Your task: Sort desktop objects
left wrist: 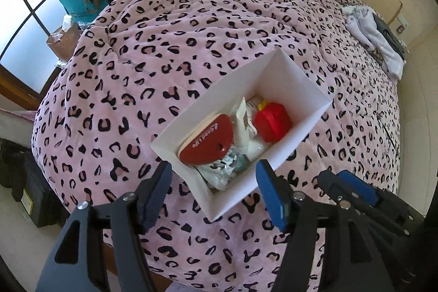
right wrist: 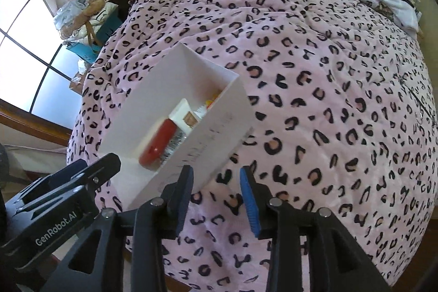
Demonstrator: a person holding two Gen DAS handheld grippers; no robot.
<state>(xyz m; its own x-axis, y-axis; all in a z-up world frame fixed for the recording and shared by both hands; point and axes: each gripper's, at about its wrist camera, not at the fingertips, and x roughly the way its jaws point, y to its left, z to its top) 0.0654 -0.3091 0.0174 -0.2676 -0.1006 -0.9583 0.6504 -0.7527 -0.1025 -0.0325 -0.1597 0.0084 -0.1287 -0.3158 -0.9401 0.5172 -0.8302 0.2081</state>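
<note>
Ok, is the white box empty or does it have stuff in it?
Not empty. The white box holds a red half-round piece, a red block and some white packets, lying against one another.

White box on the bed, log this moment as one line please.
white box: on pink blanket, holds red items | left gripper: open, empty, above box | right gripper: open, empty, beside box

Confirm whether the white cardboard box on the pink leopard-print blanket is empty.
No: the white cardboard box holds a red semicircular item, a red block and wrappers.

Home bedroom: bed under pink leopard-print duvet, window.
</note>
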